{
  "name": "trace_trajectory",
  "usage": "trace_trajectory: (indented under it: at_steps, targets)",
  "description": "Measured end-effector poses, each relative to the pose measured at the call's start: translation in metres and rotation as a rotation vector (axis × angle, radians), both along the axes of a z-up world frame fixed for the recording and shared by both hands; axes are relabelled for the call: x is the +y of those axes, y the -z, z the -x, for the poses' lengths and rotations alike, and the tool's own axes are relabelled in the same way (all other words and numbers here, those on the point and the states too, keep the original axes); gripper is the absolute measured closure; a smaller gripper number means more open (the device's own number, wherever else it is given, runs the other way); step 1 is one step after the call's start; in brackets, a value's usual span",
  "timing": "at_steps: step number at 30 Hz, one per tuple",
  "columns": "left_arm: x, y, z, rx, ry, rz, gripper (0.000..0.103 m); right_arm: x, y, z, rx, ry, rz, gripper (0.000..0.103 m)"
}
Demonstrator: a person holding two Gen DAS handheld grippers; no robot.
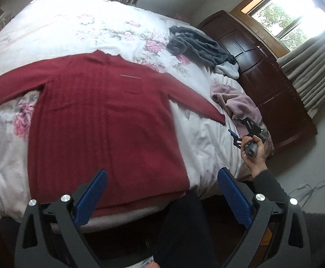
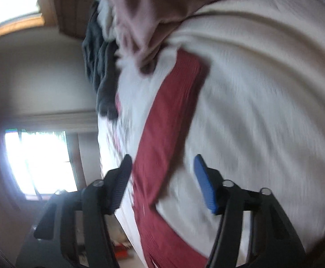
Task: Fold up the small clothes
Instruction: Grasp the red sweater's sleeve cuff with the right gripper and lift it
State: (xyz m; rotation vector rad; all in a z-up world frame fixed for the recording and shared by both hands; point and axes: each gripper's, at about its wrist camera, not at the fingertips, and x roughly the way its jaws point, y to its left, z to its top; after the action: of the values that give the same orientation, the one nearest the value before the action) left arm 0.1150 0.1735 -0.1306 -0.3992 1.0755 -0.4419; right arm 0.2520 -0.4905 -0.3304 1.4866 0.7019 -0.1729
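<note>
A dark red sweater (image 1: pixel 100 120) lies flat on the bed, both sleeves spread out. My left gripper (image 1: pixel 162 174) hangs open above its bottom hem near the bed's front edge, holding nothing. A hand holds my right gripper (image 1: pixel 238 127) open beside the right sleeve's cuff (image 1: pixel 216 116). In the right wrist view, which is tilted and blurred, that red sleeve (image 2: pixel 169 120) runs between the open fingers of the right gripper (image 2: pixel 162 163), which hover over it without closing.
The floral white bedspread (image 1: pixel 73 29) covers the bed. A grey garment (image 1: pixel 198 44) and a mauve garment (image 1: pixel 238 102) lie crumpled at the right. A dark wooden footboard (image 1: pixel 269 78) and a window (image 1: pixel 292 20) stand beyond. A dark trouser leg (image 1: pixel 184 227) is below.
</note>
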Motion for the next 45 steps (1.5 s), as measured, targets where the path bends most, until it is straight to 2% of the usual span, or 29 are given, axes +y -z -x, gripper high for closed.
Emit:
trace_trajectory:
  at_steps: [2,6,12,19,21,22,23,28,34,39,40,43,45]
  targets:
    - [-0.004,0.004,-0.008,0.004,-0.002,-0.001,0.004,-0.013,0.009,-0.009,-0.007,0.034,-0.017,0.058]
    - [-0.007,0.017,-0.019,0.042,-0.014,-0.012,0.004,-0.038,0.037,-0.032,0.019,0.105,-0.046,0.059]
    - [-0.014,0.033,-0.035,0.089,-0.014,-0.034,0.004,-0.048,0.064,-0.059,0.092,0.095,-0.032,0.058]
    - [-0.006,0.044,-0.038,0.109,-0.045,-0.02,0.004,-0.051,0.076,-0.077,0.102,0.106,-0.018,0.062]
    - [-0.002,0.047,-0.037,0.122,-0.051,-0.002,0.004,-0.052,0.073,-0.081,0.112,0.088,0.005,0.073]
    - [0.001,0.048,-0.038,0.13,-0.054,0.017,0.004,-0.051,0.071,-0.085,0.118,0.076,0.02,0.083]
    - [0.004,0.049,-0.037,0.137,-0.06,0.032,0.004,-0.05,0.068,-0.086,0.12,0.069,0.033,0.085]
    - [0.025,0.054,-0.034,0.177,-0.101,0.117,0.004,-0.03,0.021,-0.1,0.071,0.007,0.166,0.089]
    - [0.051,0.044,-0.024,0.141,-0.162,0.136,0.004,0.023,-0.072,-0.12,-0.035,-0.123,0.363,0.09]
    - [0.069,0.038,-0.019,0.102,-0.229,0.053,0.004,0.084,-0.133,-0.133,-0.12,-0.224,0.473,0.09]
    - [0.074,0.038,-0.019,0.095,-0.242,0.048,0.004,0.096,-0.142,-0.129,-0.133,-0.244,0.49,0.09]
    - [0.085,0.039,-0.022,0.071,-0.266,0.033,0.004,0.14,-0.159,-0.153,-0.154,-0.318,0.556,0.09]
    - [0.092,0.04,-0.024,0.038,-0.333,-0.017,0.004,0.172,-0.167,-0.163,-0.162,-0.369,0.606,0.09]
